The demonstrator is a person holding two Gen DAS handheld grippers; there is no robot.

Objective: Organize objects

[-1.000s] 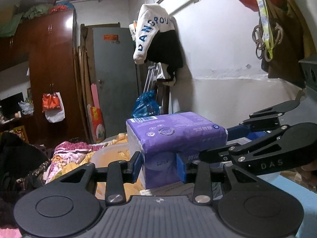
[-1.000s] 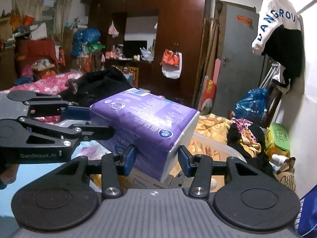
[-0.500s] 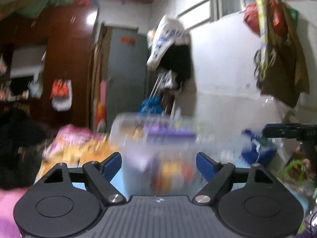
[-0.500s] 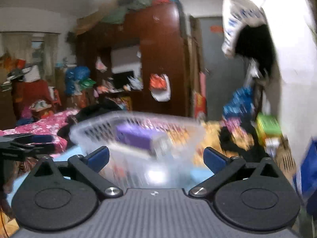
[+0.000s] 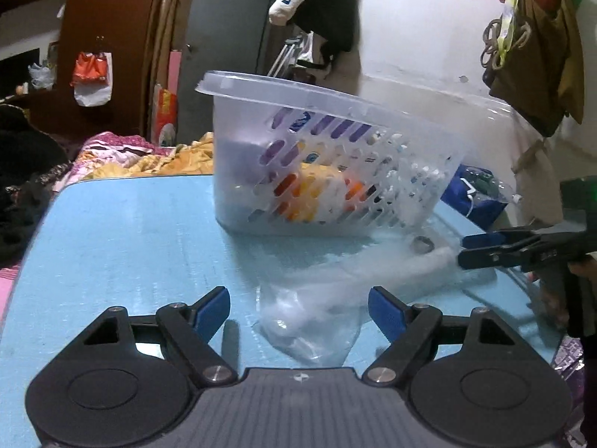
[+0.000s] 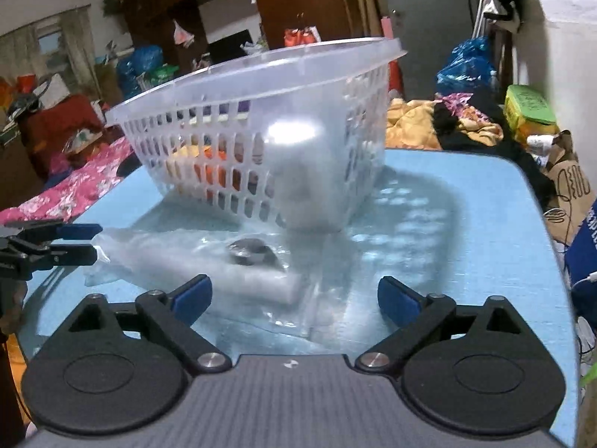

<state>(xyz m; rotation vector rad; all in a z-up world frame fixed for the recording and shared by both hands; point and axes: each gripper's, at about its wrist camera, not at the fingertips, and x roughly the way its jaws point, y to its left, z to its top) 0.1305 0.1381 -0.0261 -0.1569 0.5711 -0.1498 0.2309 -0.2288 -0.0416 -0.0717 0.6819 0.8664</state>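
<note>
A clear plastic basket (image 5: 335,112) stands on the light blue table (image 5: 123,231); it also shows in the right wrist view (image 6: 261,86). The purple tissue pack (image 5: 317,127) lies inside it with orange and yellow items. A clear plastic bag (image 5: 335,298) holding a white roll and a dark round piece lies in front of the basket, also in the right wrist view (image 6: 209,265). My left gripper (image 5: 298,308) is open and empty just before the bag. My right gripper (image 6: 294,296) is open and empty over the bag's near end, and it shows at the right of the left view (image 5: 485,250).
The blue table (image 6: 466,224) has rounded edges with a cluttered bed and clothes around it. A white wall with hanging bags (image 5: 530,37) is on the right. A blue bag (image 5: 474,198) sits behind the basket. A brown wardrobe (image 6: 298,0) stands at the back.
Both grippers let go of the purple tissue pack, which now lies in the basket. Both have opened, drawn back and dropped low toward the plastic bag on the table.
</note>
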